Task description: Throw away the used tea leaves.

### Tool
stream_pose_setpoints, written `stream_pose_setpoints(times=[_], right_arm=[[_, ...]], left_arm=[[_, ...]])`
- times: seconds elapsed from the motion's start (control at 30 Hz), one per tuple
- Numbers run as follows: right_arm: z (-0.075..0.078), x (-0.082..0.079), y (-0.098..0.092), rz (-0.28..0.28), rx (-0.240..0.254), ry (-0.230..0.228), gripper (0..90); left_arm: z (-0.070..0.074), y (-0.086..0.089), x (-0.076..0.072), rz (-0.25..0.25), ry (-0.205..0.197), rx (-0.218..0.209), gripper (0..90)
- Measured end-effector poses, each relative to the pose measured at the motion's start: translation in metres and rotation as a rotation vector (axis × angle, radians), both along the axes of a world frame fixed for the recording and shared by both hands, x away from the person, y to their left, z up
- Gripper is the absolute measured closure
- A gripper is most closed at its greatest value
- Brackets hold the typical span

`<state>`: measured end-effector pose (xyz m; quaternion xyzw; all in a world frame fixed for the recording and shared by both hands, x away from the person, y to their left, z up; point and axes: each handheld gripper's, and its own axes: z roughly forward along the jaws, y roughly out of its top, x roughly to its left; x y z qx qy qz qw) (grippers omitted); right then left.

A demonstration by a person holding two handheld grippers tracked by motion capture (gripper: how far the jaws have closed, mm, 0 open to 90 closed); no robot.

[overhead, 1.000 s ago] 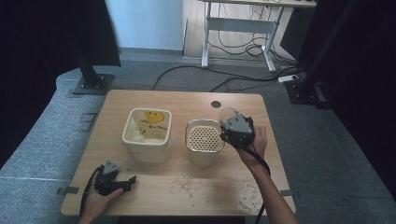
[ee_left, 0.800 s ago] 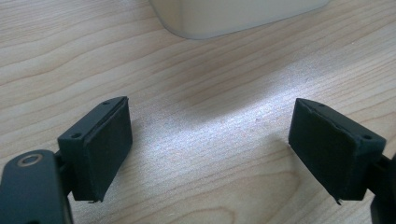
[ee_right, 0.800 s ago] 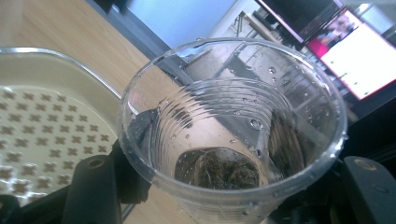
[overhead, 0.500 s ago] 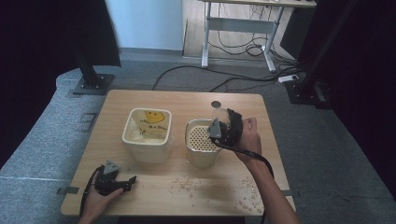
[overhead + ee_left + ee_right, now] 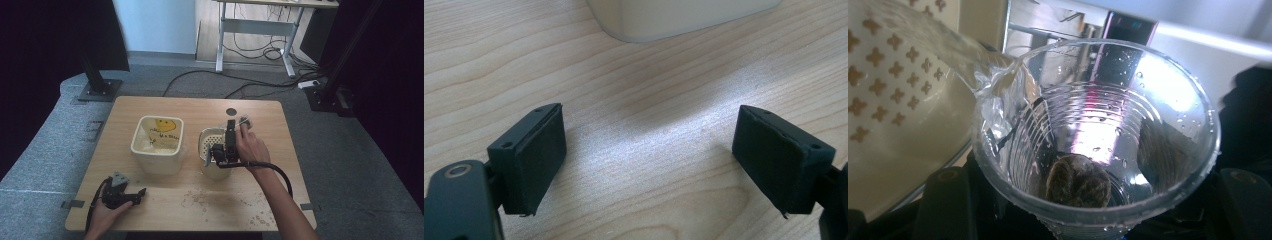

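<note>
My right gripper (image 5: 220, 151) is shut on a clear plastic cup (image 5: 1093, 150) and holds it tipped over the cream pot with a perforated inside (image 5: 212, 137). Water (image 5: 963, 55) runs from the cup's rim onto the pot's cross-holed wall (image 5: 883, 75). A dark lump (image 5: 1078, 182) lies at the cup's bottom. The black jaws press the cup from both sides. Resting on the table's front left, my left gripper (image 5: 137, 192) is open, with bare wood between its fingers (image 5: 531, 155). A cream tub (image 5: 157, 150) with a smiley face stands left of the pot.
The wooden table (image 5: 150, 107) has scattered crumbs near its front (image 5: 200, 200) and at the front right corner (image 5: 260, 220). The tub's base (image 5: 674, 17) lies just ahead of my left gripper. A desk frame and cables stand on the floor behind.
My right gripper has swung left over the perforated pot and tipped the cup, and water now pours out. The left gripper has not moved.
</note>
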<state>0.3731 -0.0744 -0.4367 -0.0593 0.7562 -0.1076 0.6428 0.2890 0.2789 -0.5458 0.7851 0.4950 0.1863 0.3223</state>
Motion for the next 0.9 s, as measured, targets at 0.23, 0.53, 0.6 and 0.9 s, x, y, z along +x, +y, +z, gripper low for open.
stream_pose_setpoints(times=[0.23,0.53,0.6,0.9], right_arm=[[-0.012,-0.002,0.01,0.011,-0.26,-0.079,32.5],[-0.011,0.0,0.01,0.032,-0.428,-0.209,32.8],[-0.016,-0.002,0.011,0.067,-0.486,-0.233,32.8],[-0.007,0.001,0.011,0.03,-0.427,-0.269,33.0]], left_arm=[[0.0,0.0,0.0,0.001,0.0,0.0,13.8],[0.0,0.001,0.0,-0.001,0.0,0.0,13.7],[0.0,0.001,0.0,0.0,0.0,0.0,13.8],[0.0,0.001,0.0,-0.003,0.001,-0.005,13.7]])
